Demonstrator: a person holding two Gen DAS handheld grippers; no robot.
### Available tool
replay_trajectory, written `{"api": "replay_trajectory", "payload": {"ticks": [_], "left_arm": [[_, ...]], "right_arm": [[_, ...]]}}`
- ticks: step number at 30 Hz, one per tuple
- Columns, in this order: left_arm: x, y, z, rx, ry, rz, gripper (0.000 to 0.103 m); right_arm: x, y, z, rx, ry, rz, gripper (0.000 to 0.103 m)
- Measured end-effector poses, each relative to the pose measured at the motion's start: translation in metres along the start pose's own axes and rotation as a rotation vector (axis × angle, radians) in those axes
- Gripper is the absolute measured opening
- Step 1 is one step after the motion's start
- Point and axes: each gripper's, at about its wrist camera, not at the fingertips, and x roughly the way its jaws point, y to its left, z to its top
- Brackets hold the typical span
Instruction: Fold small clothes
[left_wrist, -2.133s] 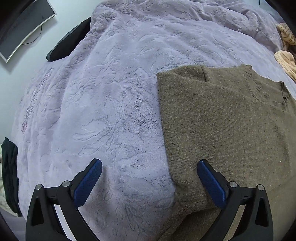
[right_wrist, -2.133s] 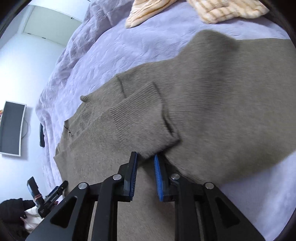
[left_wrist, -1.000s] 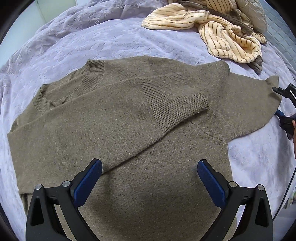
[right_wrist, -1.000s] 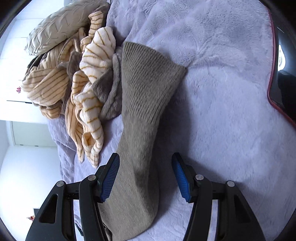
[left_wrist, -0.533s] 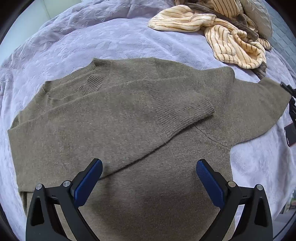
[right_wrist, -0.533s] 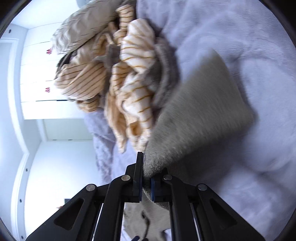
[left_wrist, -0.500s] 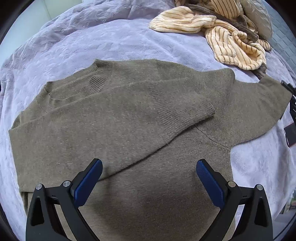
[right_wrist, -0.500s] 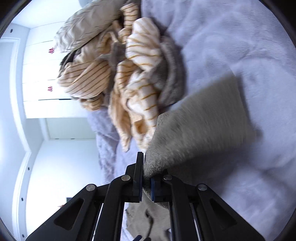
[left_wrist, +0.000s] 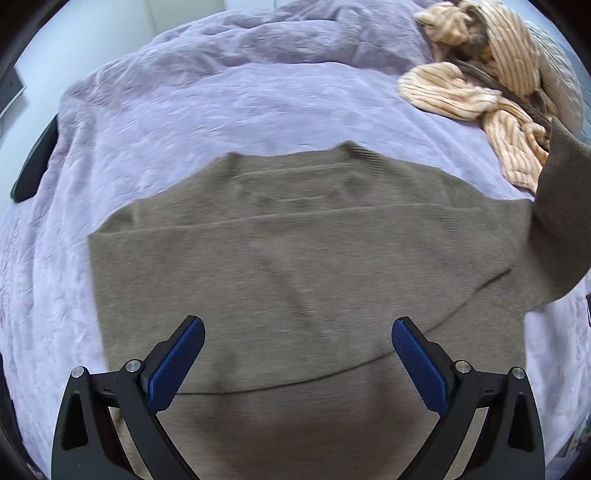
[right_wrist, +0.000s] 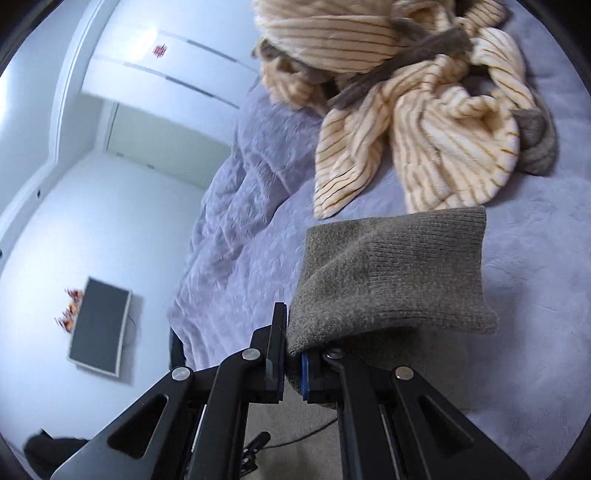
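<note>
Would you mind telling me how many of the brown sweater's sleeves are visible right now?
2. One sleeve lies folded across the sweater; the other sleeve is raised off the blanket, its cuff pinched in the right gripper.

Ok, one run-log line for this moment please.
stage: folding sweater on bed | right gripper: shut on sleeve cuff, lifted | left gripper: open, empty, over sweater

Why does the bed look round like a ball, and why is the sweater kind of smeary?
Left wrist view: the fisheye lens bends the purple blanket into a dome, and the brown sweater smears because the camera is moving. Right wrist view: the sleeve cuff looks sharp, but the striped clothes and the wall are blurry.
</note>
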Motion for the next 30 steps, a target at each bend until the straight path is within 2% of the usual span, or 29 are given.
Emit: {"api": "replay_trajectory", "payload": {"ticks": [3,7,10,14,15,17,18,19,21,23,30], "left_arm": [[0.001,0.034,-0.005,-0.043,0.003,0.024,0.102],[0.004,0.081,-0.013,-0.108,0.013,0.044,0.102],[0.007,0.108,-0.018,-0.138,0.015,0.057,0.102],[0.011,0.132,-0.025,-0.152,0.014,0.06,0.102],[0.012,0.136,-0.026,-0.15,0.016,0.057,0.102],[0.019,0.14,-0.028,-0.141,0.032,0.061,0.102],[0.023,0.141,-0.03,-0.139,0.043,0.061,0.102],[0.026,0.141,-0.032,-0.139,0.049,0.056,0.102],[0.028,0.141,-0.036,-0.14,0.053,0.045,0.102],[0.028,0.14,-0.04,-0.14,0.055,0.033,0.102],[0.013,0.13,-0.035,-0.126,0.025,-0.032,0.102]], "right_arm": [[0.036,0.051,-0.029,-0.165,0.055,-0.069,0.007],[0.101,0.104,-0.093,-0.403,0.176,-0.159,0.007],[0.155,0.126,-0.151,-0.559,0.287,-0.234,0.007],[0.199,0.125,-0.201,-0.657,0.372,-0.344,0.009],[0.205,0.123,-0.208,-0.676,0.384,-0.378,0.012],[0.217,0.124,-0.218,-0.729,0.406,-0.44,0.029],[0.219,0.125,-0.223,-0.745,0.42,-0.445,0.046],[0.217,0.127,-0.227,-0.756,0.432,-0.44,0.054],[0.212,0.131,-0.229,-0.762,0.437,-0.431,0.054],[0.202,0.13,-0.221,-0.714,0.437,-0.404,0.054],[0.183,0.094,-0.168,-0.254,0.375,-0.214,0.054]]}}
